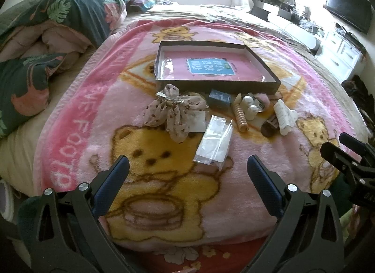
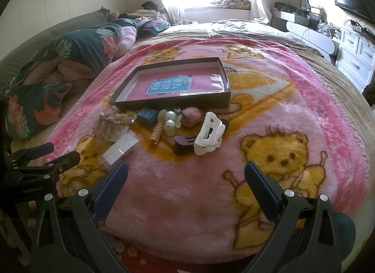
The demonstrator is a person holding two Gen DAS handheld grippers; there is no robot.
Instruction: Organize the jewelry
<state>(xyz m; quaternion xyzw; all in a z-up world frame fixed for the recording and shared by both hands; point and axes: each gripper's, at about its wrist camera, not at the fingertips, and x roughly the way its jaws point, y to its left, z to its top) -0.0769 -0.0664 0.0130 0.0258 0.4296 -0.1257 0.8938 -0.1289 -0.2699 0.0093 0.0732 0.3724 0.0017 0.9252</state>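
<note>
With both grippers (image 1: 187, 172) (image 2: 186, 174) held spread and empty, nothing is yet gathered; the white plastic claw clip (image 2: 209, 137) must be pinched for the shallow dark cardboard box (image 2: 175, 105).

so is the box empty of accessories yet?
Yes, none in it. The box holds only a pink book under plastic; the hair clips, including the white claw clip, all lie on the blanket outside it.

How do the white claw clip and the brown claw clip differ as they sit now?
Colour: the white claw clip is white with small dots, while the brown claw clip is plain dark brown. Size: the white claw clip looks bulkier than the brown claw clip. Pose: the white claw clip leans partly over the brown claw clip, which lies low on the blanket. Both sit outside the box, untouched.
</note>
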